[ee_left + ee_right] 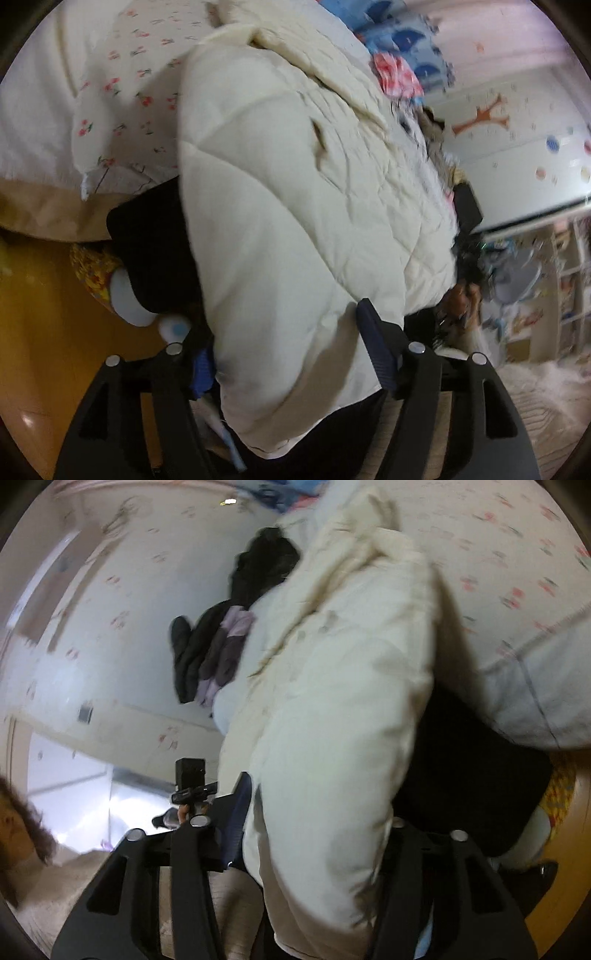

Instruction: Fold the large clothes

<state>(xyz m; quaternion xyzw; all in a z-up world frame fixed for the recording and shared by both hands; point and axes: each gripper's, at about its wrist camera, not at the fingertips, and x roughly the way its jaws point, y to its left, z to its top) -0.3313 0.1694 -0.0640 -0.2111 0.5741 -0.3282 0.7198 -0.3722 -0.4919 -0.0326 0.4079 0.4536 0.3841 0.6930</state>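
Note:
A cream quilted padded jacket [295, 192] fills the left wrist view, hanging between the bed and me. My left gripper [288, 339] is shut on its lower edge; the blue-padded right finger [373, 339] shows against the fabric. In the right wrist view the same cream jacket [332, 709] bulges between the fingers of my right gripper [317, 812], which is shut on it; the blue pad of the left finger [238, 812] presses its side. The right finger there is hidden behind the fabric.
A bed with a cherry-print cover [122, 96] lies behind. Black and purple clothes [221, 642] lie on the bed [517, 602]. A black garment [155, 251] hangs at the bed edge above a wooden floor [37, 332]. A shelf [569, 280] stands at the right.

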